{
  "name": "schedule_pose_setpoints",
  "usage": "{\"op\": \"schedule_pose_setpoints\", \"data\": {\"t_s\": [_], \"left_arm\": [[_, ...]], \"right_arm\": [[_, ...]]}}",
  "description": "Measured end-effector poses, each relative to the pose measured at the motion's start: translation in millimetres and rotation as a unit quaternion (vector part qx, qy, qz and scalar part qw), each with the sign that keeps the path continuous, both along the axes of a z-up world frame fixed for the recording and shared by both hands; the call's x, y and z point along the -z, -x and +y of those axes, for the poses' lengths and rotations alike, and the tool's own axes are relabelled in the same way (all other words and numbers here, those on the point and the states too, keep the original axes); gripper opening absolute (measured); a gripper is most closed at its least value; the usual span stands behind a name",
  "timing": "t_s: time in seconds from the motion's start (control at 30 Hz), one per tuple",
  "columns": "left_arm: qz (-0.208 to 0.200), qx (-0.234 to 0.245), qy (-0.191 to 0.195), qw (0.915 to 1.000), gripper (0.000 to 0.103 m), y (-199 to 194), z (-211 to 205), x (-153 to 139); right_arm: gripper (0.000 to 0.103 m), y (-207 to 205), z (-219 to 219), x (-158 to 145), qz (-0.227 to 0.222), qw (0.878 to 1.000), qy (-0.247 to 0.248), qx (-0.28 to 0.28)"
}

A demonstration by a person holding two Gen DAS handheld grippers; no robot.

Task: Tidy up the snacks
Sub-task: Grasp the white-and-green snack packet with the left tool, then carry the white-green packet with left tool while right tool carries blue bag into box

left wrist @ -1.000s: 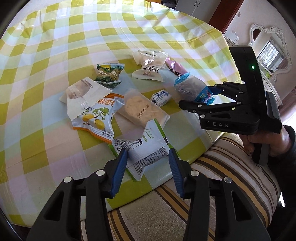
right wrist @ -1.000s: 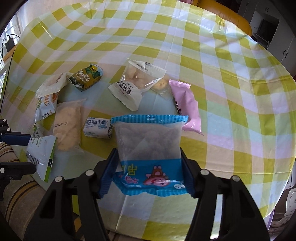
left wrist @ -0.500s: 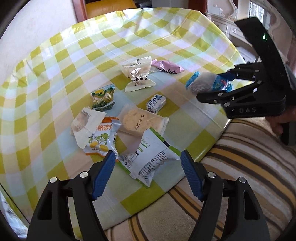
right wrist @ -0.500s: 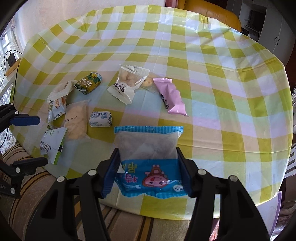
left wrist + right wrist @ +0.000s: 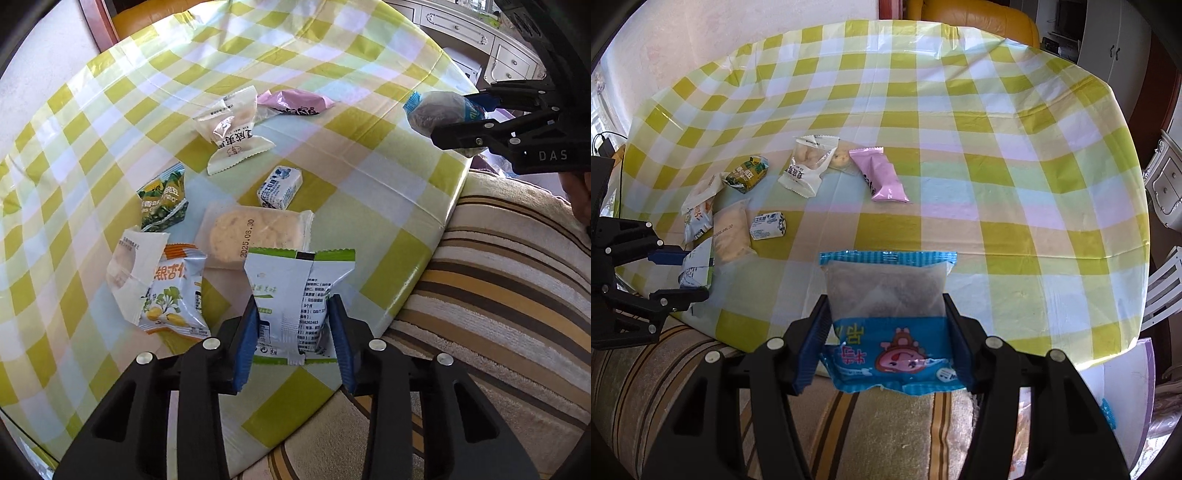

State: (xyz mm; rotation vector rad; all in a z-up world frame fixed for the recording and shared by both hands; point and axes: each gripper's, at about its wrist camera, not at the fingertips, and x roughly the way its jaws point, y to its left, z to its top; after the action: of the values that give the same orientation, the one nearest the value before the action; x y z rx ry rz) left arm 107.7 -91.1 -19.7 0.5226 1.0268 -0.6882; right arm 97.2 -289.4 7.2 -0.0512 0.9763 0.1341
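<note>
Several snack packets lie on the checked table. My left gripper has a green-and-white packet between its blue pads at the near table edge; its jaws are closing and the pads touch the packet's sides. My right gripper is shut on a blue packet with a clear window and holds it above the table's near edge. In the left wrist view the right gripper and blue packet hang at the upper right.
On the cloth lie a pink packet, a white packet, a small milk sweet, a clear cracker pack, a green bean pack and an orange-topped pack. A striped cushion borders the table.
My left gripper spread wide, rolled, then closed around the green-and-white packet. My right gripper drew back from the snacks with the blue packet, so more of the table shows.
</note>
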Motion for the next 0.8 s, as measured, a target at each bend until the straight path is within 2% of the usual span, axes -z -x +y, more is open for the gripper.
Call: {"op": "schedule_pose_setpoints", "data": {"t_s": [0.1, 0.43, 0.63, 0.8], "left_arm": [[0.009, 0.003, 0.014, 0.9999, 0.030, 4.0, -2.2, -2.4], [0.000, -0.018, 0.051, 0.9986, 0.030, 12.3, -14.8, -18.7], [-0.010, -0.011, 0.079, 0.9968, 0.030, 16.4, -43.2, -31.8], [-0.009, 0.017, 0.094, 0.9954, 0.030, 23.5, -79.1, -38.3]], "right_arm": [[0.059, 2.8, -7.8, -1.2, -0.002, 1.000, -0.004, 0.009], [0.058, 12.3, -27.8, -5.1, -0.010, 0.999, -0.008, 0.032], [0.058, 23.6, -53.6, -4.7, -0.012, 0.998, -0.012, 0.059], [0.058, 36.5, -87.2, -1.0, -0.009, 0.995, -0.009, 0.096]]}}
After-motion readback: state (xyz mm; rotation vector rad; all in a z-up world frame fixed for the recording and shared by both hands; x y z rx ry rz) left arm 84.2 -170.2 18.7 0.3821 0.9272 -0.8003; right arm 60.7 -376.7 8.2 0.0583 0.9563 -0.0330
